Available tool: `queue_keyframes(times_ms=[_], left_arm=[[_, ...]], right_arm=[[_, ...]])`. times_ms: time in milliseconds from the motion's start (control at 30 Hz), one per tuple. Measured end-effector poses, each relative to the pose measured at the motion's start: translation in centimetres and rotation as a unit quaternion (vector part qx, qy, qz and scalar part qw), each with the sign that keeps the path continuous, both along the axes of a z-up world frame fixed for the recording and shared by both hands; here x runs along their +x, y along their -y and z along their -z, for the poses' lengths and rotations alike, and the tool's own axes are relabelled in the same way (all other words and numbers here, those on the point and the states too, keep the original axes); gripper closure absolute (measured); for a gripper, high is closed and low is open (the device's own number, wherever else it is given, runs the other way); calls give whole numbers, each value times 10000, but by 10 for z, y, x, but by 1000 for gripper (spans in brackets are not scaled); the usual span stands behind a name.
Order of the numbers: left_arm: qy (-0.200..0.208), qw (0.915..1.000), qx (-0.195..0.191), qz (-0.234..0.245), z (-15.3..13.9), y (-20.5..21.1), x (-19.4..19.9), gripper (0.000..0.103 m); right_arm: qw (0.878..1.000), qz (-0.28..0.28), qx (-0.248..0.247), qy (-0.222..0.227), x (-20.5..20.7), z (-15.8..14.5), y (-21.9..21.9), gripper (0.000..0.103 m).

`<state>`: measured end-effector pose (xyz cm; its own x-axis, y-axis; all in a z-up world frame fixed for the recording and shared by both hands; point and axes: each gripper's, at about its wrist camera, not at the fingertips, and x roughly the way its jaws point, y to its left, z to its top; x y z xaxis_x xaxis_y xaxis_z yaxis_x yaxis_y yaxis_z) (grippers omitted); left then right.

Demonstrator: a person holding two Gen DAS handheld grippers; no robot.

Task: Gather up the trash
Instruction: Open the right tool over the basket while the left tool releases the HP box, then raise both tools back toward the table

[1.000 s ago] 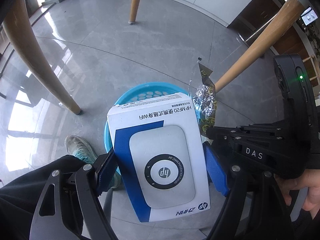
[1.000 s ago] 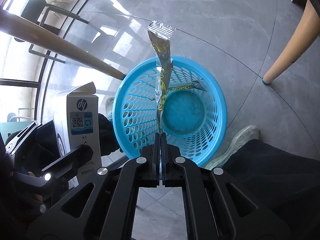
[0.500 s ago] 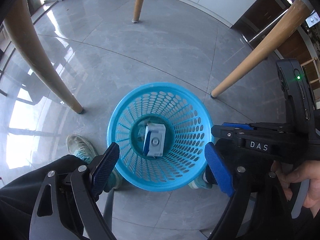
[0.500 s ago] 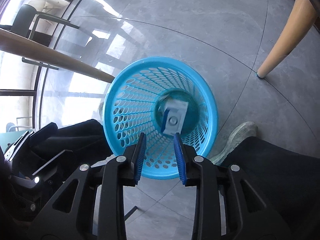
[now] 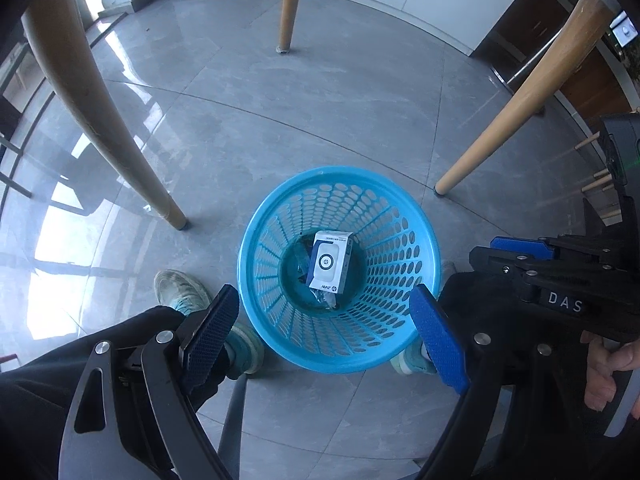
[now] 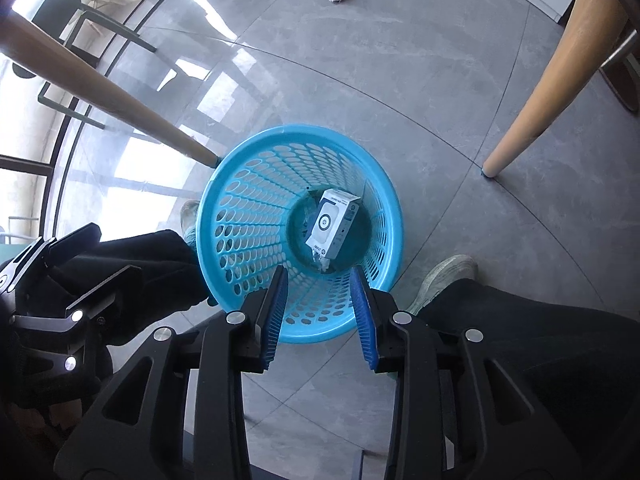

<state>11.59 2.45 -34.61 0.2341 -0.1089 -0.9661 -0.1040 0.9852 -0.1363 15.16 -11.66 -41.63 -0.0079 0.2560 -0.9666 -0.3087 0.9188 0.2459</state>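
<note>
Both left tongs (image 5: 324, 336) and right tongs (image 6: 320, 316) are spread, empty, above the basket (image 5: 256, 240). The box (image 5: 331, 264) inside appears light, stiff cardboard; grip across its flat sides.

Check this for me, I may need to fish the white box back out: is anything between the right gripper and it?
Nothing visible. The right gripper hangs open above the blue basket, whose mouth is uncovered. The white box lies on top at the bottom, a crumpled wrapper poking out beneath it.
</note>
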Motion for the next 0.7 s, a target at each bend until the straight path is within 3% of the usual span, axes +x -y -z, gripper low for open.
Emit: queue_keyframes(times_ms=[267, 467, 700], left_arm=[[62, 10000, -43, 18, -21, 4, -14, 14], [52, 9992, 393, -50, -40, 8, -34, 13], [309, 9988, 252, -271, -70, -2, -61, 13]], right_arm=[[9989, -176, 8, 426, -22, -41, 4, 59], [9982, -142, 176, 555, -42, -72, 18, 48], [9957, -110, 493, 779, -72, -112, 41, 40]])
